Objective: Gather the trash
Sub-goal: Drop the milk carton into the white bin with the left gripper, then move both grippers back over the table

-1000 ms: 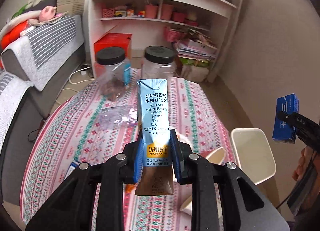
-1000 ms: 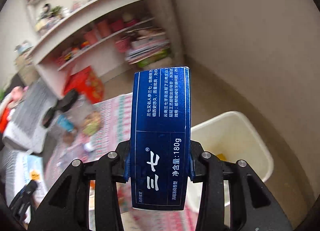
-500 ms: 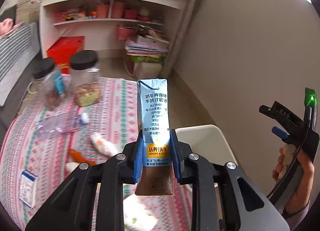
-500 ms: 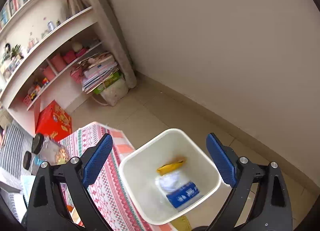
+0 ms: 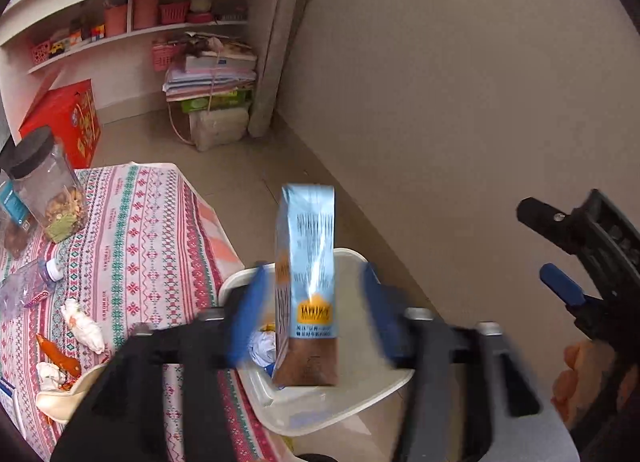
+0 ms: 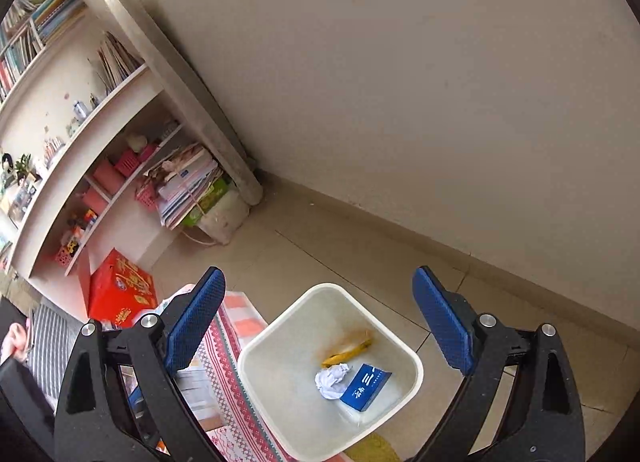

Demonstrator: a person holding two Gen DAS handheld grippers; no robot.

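My left gripper [image 5: 312,314] is open above the white trash bin [image 5: 376,390]. The light-blue milk carton [image 5: 308,286] hangs free between the spread, blurred fingers, touching neither. My right gripper [image 6: 316,326] is open and empty, held above the same bin [image 6: 412,362], which holds a blue box [image 6: 366,382], a crumpled white tissue [image 6: 332,380] and a yellow peel [image 6: 348,350]. The right gripper also shows at the right edge of the left wrist view [image 5: 560,258].
The patterned tablecloth table [image 5: 152,238] stands left of the bin, with crumpled tissues [image 5: 82,324], orange scraps [image 5: 56,356], a flattened plastic bottle [image 5: 28,292] and a black-lidded jar [image 5: 48,190]. Shelves [image 5: 140,22], a red box [image 5: 64,122] and a wall lie beyond.
My left gripper has swung right over the bin and opened, letting go of the milk carton. My right gripper has stayed open over the bin, with the blue box lying inside.
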